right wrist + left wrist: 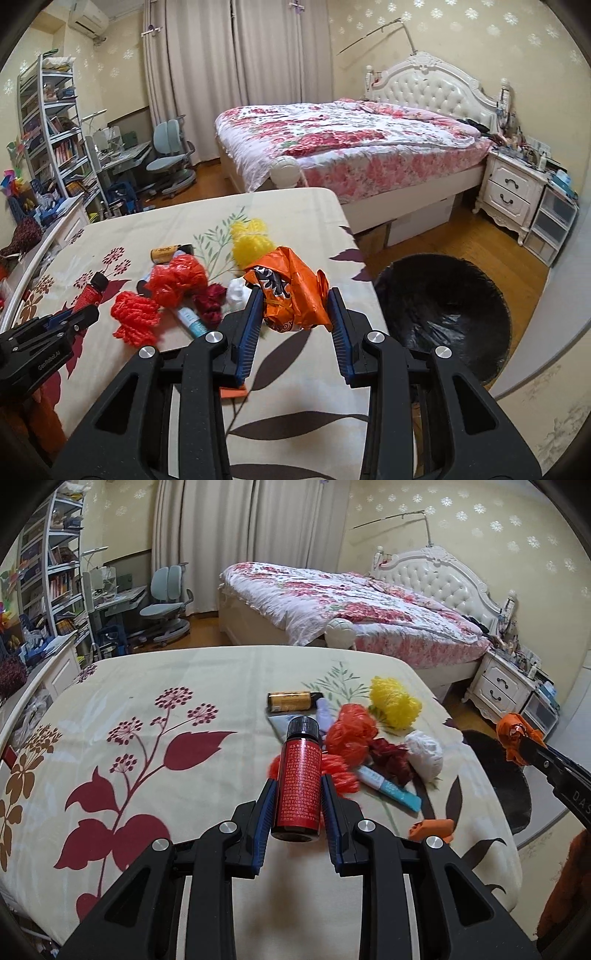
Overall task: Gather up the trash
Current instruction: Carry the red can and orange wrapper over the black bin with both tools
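Gripping a red bottle upright between the left gripper fingers, right gripper fingers clamped on a crumpled orange wrapper, black bin just beyond them

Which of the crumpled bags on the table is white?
The white bag at the pile's right edge, beside the dark red wad; the other bags are orange-red or yellow.

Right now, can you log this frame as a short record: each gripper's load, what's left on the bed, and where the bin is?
left gripper: shut on red bottle, held above the bed
right gripper: shut on orange wrapper
bed: yellow net, red nets, white wad, tube, brown bottle
bin: black-lined, on the floor right of the bed, open
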